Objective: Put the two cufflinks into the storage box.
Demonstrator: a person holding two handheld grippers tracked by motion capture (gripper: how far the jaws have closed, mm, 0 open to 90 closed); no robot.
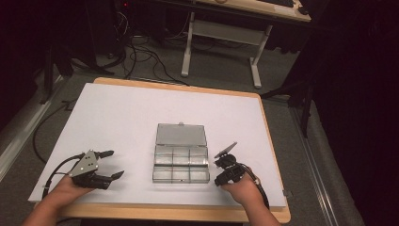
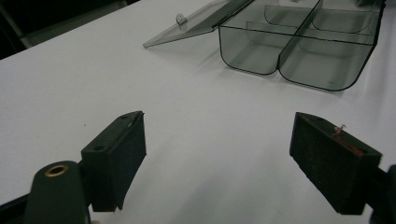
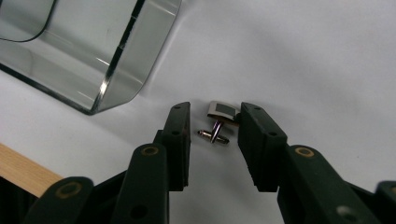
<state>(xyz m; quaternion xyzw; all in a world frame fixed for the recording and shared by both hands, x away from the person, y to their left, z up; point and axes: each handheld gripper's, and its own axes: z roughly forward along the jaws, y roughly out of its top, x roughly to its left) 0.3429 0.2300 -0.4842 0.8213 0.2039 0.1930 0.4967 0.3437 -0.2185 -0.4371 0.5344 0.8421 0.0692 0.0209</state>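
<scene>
A clear plastic compartment box lies in the middle of the white table top with its lid laid open toward the far side. My right gripper is at the box's near right corner, pointing down at the table. In the right gripper view a small silver cufflink lies on the white surface between the two jaws of the gripper, which stand a little apart on either side of it. My left gripper rests open at the near left, well clear of the box.
The white sheet covers a wooden table whose front edge is close to my right gripper. Beyond the table are a desk frame and cables on the floor.
</scene>
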